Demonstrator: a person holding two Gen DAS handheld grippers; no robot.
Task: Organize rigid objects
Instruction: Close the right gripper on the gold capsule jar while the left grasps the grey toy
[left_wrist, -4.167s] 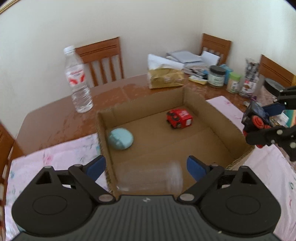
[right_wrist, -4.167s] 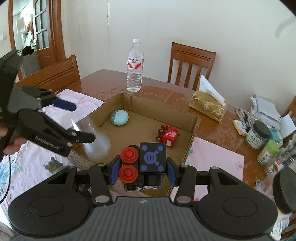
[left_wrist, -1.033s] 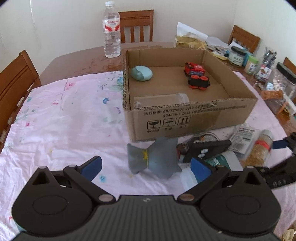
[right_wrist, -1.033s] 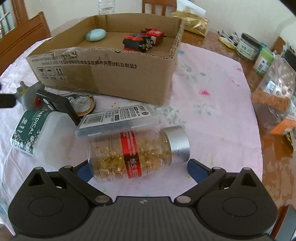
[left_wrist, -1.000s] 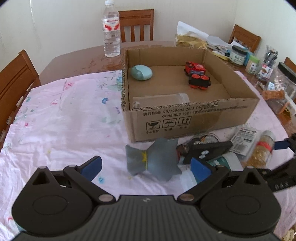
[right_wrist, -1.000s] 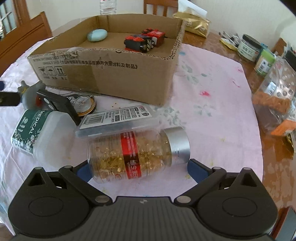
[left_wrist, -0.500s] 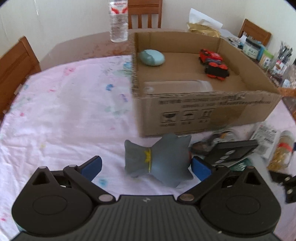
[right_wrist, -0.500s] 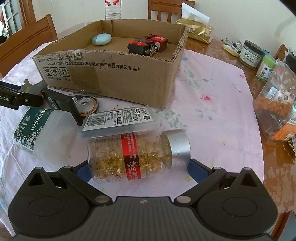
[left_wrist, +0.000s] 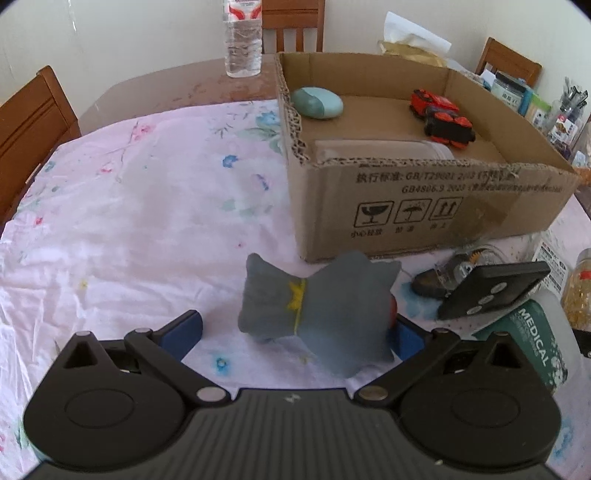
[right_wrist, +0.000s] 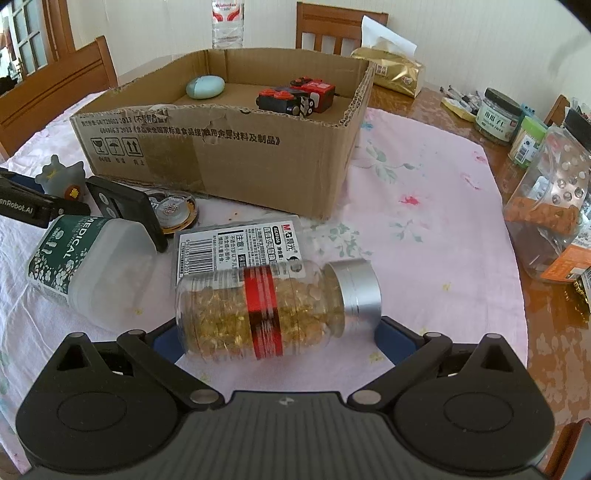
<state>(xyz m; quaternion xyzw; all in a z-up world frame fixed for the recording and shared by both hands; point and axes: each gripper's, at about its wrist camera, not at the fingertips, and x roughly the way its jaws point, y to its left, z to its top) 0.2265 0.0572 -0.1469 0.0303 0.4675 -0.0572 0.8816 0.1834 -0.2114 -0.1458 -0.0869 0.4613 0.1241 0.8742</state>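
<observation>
Lying sideways between the spread right gripper (right_wrist: 275, 338) fingers, the capsule bottle (right_wrist: 273, 308) looks smooth and rollable; grip mid-body. The left gripper (left_wrist: 295, 328), also wide open, straddles a soft-looking grey toy (left_wrist: 317, 308).

Both wrist views look low, sharing the cardboard box (left_wrist: 424, 206).

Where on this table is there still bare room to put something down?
The pink tablecloth left of the cardboard box is bare out to the wooden chair. A second free patch lies right of the box, before the jars. Crowded: the strip in front of the box, with the grey toy, remote, medical bottle and capsule bottle.
</observation>
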